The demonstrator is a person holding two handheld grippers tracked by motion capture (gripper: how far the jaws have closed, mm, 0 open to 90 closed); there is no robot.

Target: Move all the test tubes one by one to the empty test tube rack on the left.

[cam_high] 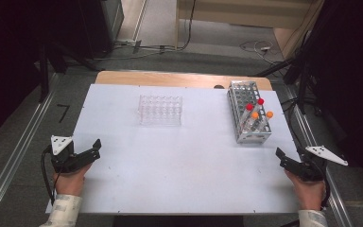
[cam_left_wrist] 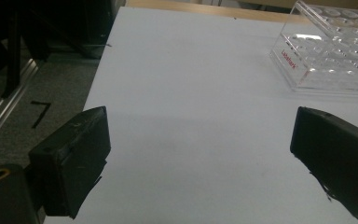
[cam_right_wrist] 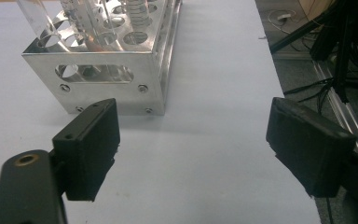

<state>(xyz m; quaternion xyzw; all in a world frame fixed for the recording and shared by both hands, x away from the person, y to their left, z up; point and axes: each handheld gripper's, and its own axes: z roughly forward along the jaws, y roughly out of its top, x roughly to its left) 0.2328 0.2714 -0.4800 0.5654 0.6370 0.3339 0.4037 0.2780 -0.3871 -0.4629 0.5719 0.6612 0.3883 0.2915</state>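
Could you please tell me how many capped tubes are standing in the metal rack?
4, at the near end of the metal rack: two red-capped tubes and two orange-capped tubes.

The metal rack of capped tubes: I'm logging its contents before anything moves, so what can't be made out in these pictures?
- Metal rack, high view: too small to count the holes or see liquid in the tubes.
- Metal rack, right gripper view: tube tops and caps cut off by the upper edge.
- Clear rack, left gripper view: right part cut off by the frame edge; red lettering too blurred to read.
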